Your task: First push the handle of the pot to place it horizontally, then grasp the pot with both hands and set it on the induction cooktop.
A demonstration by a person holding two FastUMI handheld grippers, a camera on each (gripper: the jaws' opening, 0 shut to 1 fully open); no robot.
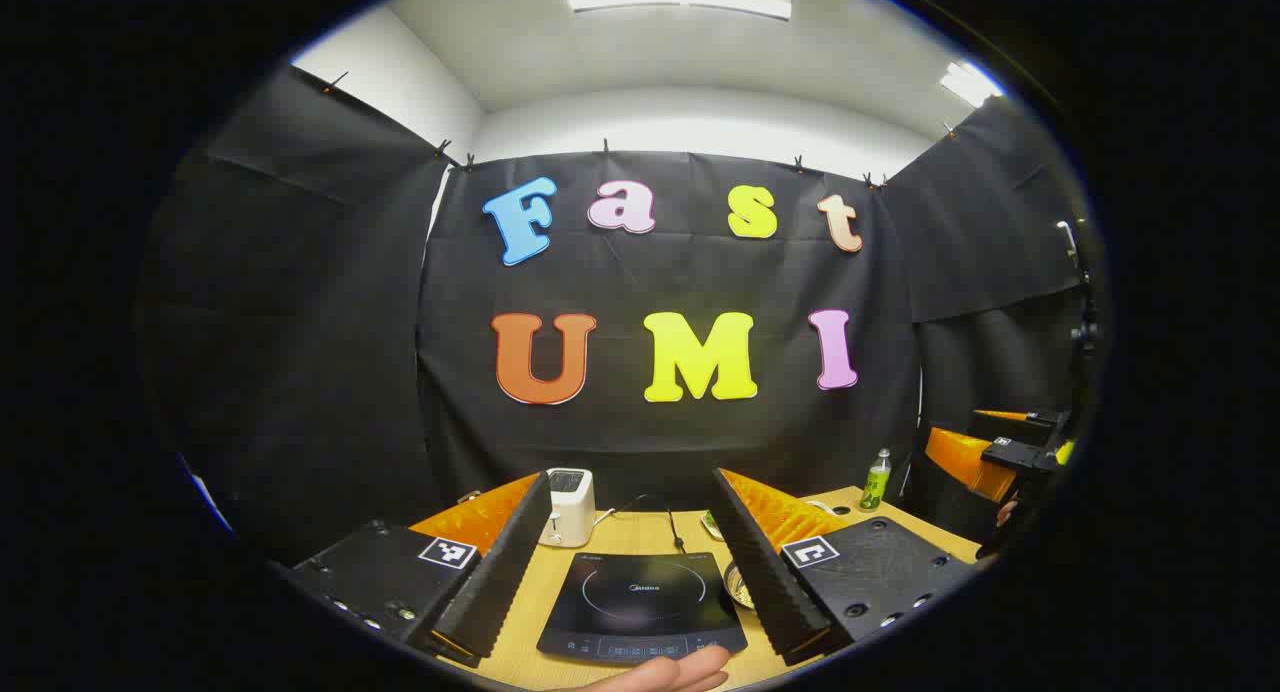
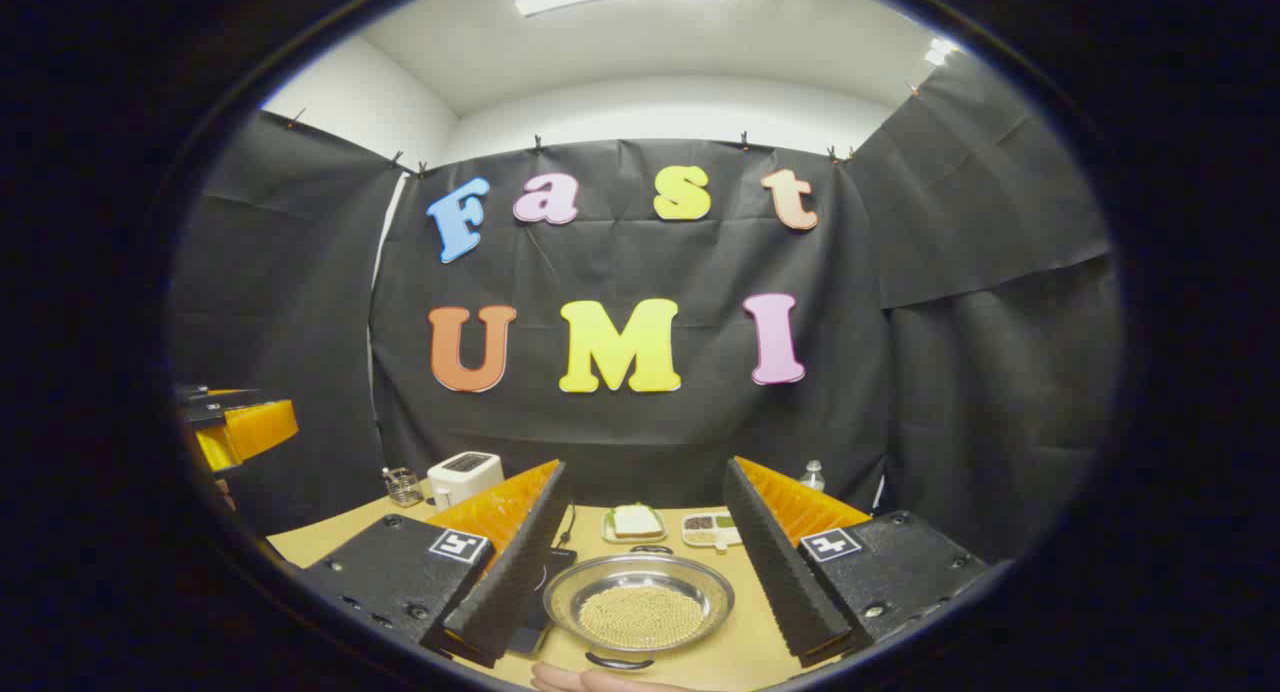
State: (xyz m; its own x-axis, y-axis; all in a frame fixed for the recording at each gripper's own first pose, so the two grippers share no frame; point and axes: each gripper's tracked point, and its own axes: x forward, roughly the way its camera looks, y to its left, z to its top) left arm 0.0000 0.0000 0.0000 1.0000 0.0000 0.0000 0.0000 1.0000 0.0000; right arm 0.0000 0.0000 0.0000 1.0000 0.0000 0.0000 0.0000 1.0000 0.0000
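A shallow steel pot point(image 2: 640, 602) full of pale beans sits on the wooden table, one loop handle point(image 2: 618, 661) pointing toward me and the other at its far side. My right gripper point(image 2: 645, 467) hovers open above it, the fingers wide of the rim and touching nothing. The black induction cooktop point(image 1: 640, 607) lies flat under my open left gripper point(image 1: 632, 480). A sliver of the pot point(image 1: 739, 586) shows just right of the cooktop. The cooktop's edge point(image 2: 548, 575) peeks out left of the pot. A person's hand point(image 1: 665, 672) rests at the table's near edge.
A white toaster point(image 1: 570, 507) stands behind the cooktop with a cable running to it. A green bottle point(image 1: 877, 480) is at the back right. Behind the pot are a sandwich plate point(image 2: 635, 520), a small compartment tray point(image 2: 712, 528) and a wire holder point(image 2: 402, 485).
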